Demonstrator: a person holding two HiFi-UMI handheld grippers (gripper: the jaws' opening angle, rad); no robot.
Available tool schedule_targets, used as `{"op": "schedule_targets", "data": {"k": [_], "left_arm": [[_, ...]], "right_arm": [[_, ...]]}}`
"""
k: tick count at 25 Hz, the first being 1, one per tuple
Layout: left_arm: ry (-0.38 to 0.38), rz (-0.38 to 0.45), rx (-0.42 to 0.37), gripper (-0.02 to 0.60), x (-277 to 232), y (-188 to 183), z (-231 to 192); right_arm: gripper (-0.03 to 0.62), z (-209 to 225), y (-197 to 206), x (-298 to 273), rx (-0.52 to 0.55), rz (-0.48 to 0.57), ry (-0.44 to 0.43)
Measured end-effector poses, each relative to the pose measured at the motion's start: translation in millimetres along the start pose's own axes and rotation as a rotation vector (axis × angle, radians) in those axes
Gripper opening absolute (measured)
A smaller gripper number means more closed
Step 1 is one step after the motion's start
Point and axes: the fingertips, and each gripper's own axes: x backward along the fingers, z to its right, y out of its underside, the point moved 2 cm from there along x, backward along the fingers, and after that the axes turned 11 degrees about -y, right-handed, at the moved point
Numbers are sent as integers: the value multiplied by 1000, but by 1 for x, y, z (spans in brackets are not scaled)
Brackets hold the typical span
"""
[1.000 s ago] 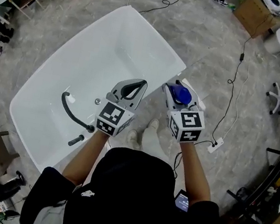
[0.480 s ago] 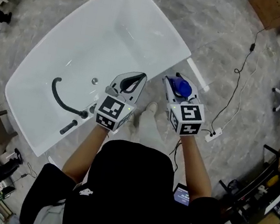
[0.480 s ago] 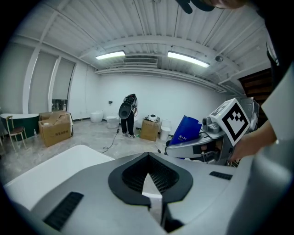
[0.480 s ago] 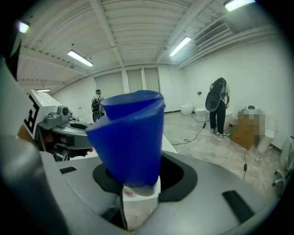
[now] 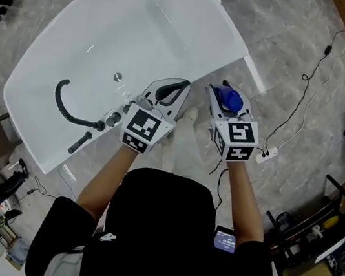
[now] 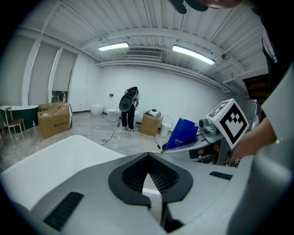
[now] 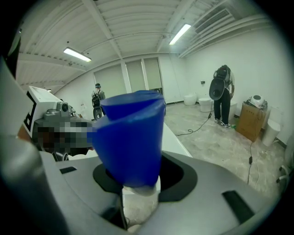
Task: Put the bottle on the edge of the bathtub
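Note:
A blue bottle [image 5: 229,100] sits between the jaws of my right gripper [image 5: 227,92], which is shut on it over the floor, just right of the white bathtub [image 5: 228,57]. In the right gripper view the bottle [image 7: 131,137] flares wide and fills the space between the jaws, with something white under its lower end. My left gripper [image 5: 182,85] is shut with nothing in it, its tips over the tub's near rim. In the left gripper view its jaws [image 6: 148,156] meet at the tip, and the bottle [image 6: 182,134] shows at the right.
A black curved hose [image 5: 66,106] and a dark tap handle [image 5: 80,142] lie at the tub's near left end. A white bar [image 5: 255,76] lies on the floor by the tub's corner. A cable and power strip [image 5: 266,154] lie right of me. A person [image 6: 130,108] and cardboard boxes [image 6: 54,119] stand far off.
The tub has shifted up and left in the head view, and both grippers sit closer to its near rim. The right gripper's hold on the bottle is unchanged.

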Motion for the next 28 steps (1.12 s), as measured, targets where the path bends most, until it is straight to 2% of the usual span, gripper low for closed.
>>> {"op": "schedule_targets", "data": {"k": [10,24,28], "left_arm": [[-15,-42,1,11,-37,36,-16],[-32,-105,68,11,-57,91,-23],[-38,-84,70,11,-55,96,-26]], "right_arm": [[164,12,47,-51,-34,-75,-63],[164,18,98,-93,-44,-144,-113],[164,18,108,-106,-36,-157,-122]]}}
